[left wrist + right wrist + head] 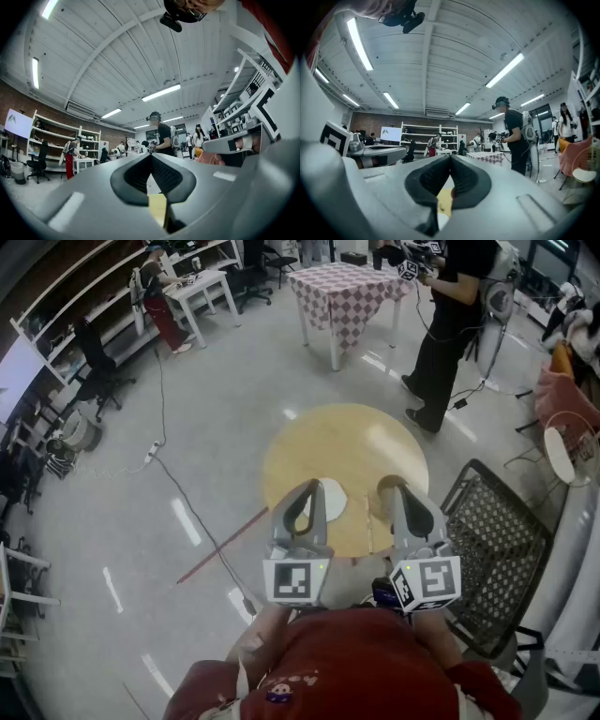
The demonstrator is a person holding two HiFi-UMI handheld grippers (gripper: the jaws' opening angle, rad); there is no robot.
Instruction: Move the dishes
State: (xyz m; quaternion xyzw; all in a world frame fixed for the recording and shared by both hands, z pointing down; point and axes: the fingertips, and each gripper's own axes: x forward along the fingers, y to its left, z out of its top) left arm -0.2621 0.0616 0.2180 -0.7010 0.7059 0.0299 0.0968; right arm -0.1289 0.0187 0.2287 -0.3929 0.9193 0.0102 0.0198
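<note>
Far left of the head view, a cable [178, 493] ran across the shiny floor, with a white desk [202, 287] way back by the shelves. Closer in, the left gripper [307, 491] was held out over the near edge of a round wooden table [347, 442], its jaws pressed together with nothing between them. Its own camera just showed a sliver of yellow tabletop under the closed tips.

The white plate [333, 499] sat on the table near that same edge, partly tucked behind the left gripper and roughly between the two grippers. The right gripper [392, 487] was just beside it, pointing the same way, jaws also squeezed together and empty.

Behind the round table stood a table with a checked cloth [347, 287], and a person in black [455, 315] just to its right. A metal mesh chair [497, 540] was right next to the round table on the right.
</note>
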